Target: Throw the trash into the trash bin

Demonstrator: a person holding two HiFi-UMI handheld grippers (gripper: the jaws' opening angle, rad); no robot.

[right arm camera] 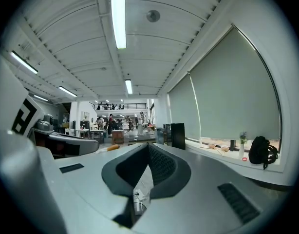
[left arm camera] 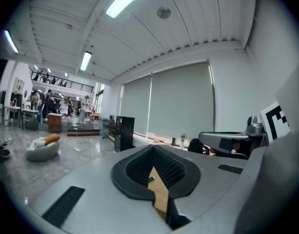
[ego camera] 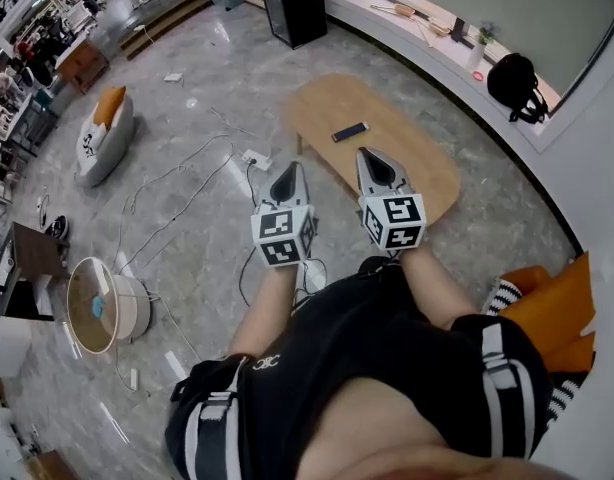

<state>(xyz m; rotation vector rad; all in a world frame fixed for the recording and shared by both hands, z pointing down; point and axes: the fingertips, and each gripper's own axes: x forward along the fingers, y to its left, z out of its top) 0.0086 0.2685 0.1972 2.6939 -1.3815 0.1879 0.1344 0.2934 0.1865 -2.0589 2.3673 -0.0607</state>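
A person holds both grippers side by side at waist height, pointing toward an oval wooden table point(ego camera: 417, 163). A small dark flat object point(ego camera: 350, 131) lies on the table, ahead of both tips. My left gripper point(ego camera: 287, 170) is shut with nothing in it; in its own view the left gripper point(left arm camera: 153, 150) shows only a sliver of table through the slit. My right gripper point(ego camera: 373, 156) is shut and empty, and the right gripper point(right arm camera: 148, 146) shows floor through its slit. A round white bin point(ego camera: 137, 308) stands on the floor to the far left, with something blue inside.
A white power strip point(ego camera: 255, 158) and loose cables lie on the marble floor left of the table. A white seat with an orange cushion point(ego camera: 105, 138) stands further left. A black cabinet point(ego camera: 295, 3) is beyond the table, a black bag point(ego camera: 514, 80) sits on the ledge, and an orange cushion point(ego camera: 557, 308) lies at the right.
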